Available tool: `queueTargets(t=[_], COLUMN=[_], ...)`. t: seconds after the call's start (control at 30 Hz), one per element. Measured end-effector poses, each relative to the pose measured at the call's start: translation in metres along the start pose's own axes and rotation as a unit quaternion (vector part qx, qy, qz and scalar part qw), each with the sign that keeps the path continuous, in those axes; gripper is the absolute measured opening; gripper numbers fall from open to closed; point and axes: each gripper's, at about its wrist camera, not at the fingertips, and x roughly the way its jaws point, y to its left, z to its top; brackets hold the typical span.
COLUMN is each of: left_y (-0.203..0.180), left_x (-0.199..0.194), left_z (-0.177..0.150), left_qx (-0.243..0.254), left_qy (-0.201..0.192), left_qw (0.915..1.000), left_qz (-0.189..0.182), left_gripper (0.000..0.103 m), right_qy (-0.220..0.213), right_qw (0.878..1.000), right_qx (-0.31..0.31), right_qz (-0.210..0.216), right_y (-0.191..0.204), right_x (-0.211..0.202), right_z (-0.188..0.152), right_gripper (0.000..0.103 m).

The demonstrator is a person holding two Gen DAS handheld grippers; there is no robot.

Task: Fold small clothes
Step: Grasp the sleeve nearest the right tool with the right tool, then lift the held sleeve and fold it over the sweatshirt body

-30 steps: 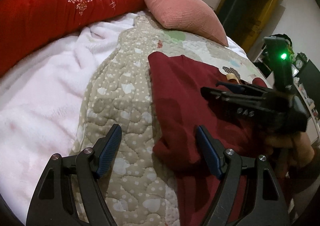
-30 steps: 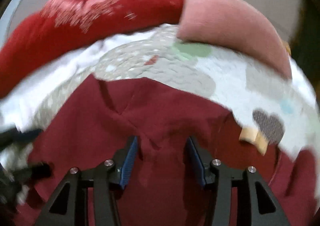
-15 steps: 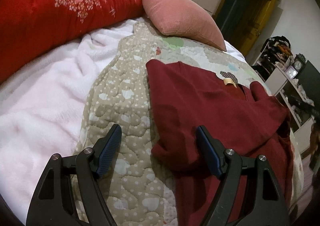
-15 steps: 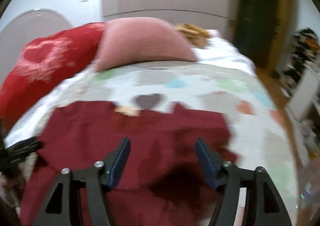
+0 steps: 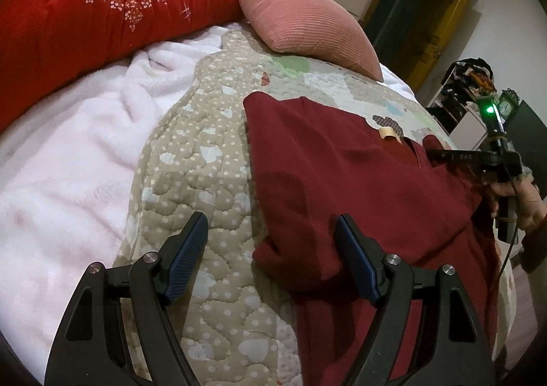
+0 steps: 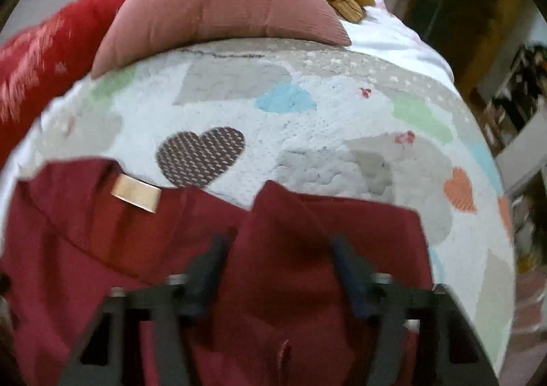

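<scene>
Right now I am partway through the first fold of the dark red garment [image 5: 359, 188], which lies spread on the quilted bedspread [image 5: 205, 164] of the bed, its collar label [image 6: 136, 194] toward the pink cushion [image 5: 301, 20].

My right fingers [image 6: 280, 270] have just been closing, and a raised peak of the red cloth at the far side of the garment stands between them. The picture is blurred, so I cannot tell whether the pads truly press on it yet.

My left fingers [image 5: 270, 256] are spread wide and grasping nothing; they hover over the near left corner of the garment, 1 pad above the bedspread and the other above the cloth.

Next, I judge, the right side needs a firm pinch and then a carry across toward the middle, keeping the edge straight, while the left side pins or lifts its own corner.

Compared with half a second ago, the right fingers have travelled to the garment's far right edge and narrowed; in the left view the right tool has come back into sight at the right. The left fingers have not shifted.
</scene>
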Motion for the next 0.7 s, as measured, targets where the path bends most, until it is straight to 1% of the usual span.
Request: queueTargets(t=[0.03, 0.07, 0.1, 0.17, 0.23, 0.3, 0.33, 0.4, 0.5, 0.6, 0.7], left_y=[0.000, 0.000, 0.000, 0.000, 0.000, 0.000, 0.000, 0.000, -0.001, -0.003, -0.007], left_x=[0.000, 0.000, 0.000, 0.000, 0.000, 0.000, 0.000, -0.001, -0.003, -0.012, -0.023], left_z=[0.000, 0.000, 0.000, 0.000, 0.000, 0.000, 0.000, 0.000, 0.000, 0.002, 0.002], left_qx=[-0.001, -0.001, -0.001, -0.001, -0.001, 0.000, 0.001, 0.001, 0.002, 0.005, 0.005], left_qy=[0.000, 0.001, 0.000, 0.000, 0.000, -0.001, -0.001, -0.002, -0.006, -0.020, -0.031], left_qw=[1.0000, 1.0000, 1.0000, 1.0000, 1.0000, 1.0000, 1.0000, 1.0000, 1.0000, 0.9998, 0.9995], left_qz=[-0.001, -0.001, -0.001, 0.000, 0.000, 0.001, 0.001, 0.001, 0.002, 0.003, -0.004], left_gripper=[0.078, 0.078, 0.078, 0.078, 0.078, 0.078, 0.078, 0.078, 0.078, 0.078, 0.078], right_qy=[-0.006, -0.017, -0.030, -0.071, -0.102, -0.123, -0.131, -0.137, -0.138, -0.147, -0.152], right_qw=[1.000, 0.999, 0.998, 0.994, 0.987, 0.981, 0.977, 0.972, 0.964, 0.958, 0.953], right_qx=[0.007, 0.021, 0.030, 0.059, 0.098, 0.138, 0.157, 0.187, 0.223, 0.242, 0.259], right_qz=[0.011, 0.029, 0.040, 0.058, 0.072, 0.066, 0.054, 0.045, 0.046, 0.053, 0.042], right_y=[-0.007, -0.016, -0.025, -0.048, -0.076, -0.106, -0.123, -0.148, -0.177, -0.191, -0.204], right_x=[-0.004, -0.012, -0.022, -0.049, -0.073, -0.093, -0.101, -0.109, -0.115, -0.124, -0.130], right_z=[-0.002, -0.005, -0.007, -0.016, -0.024, -0.035, -0.043, -0.060, -0.086, -0.102, -0.116], right_gripper=[0.023, 0.016, 0.012, 0.012, 0.012, 0.012, 0.012, 0.012, 0.011, 0.011, 0.011])
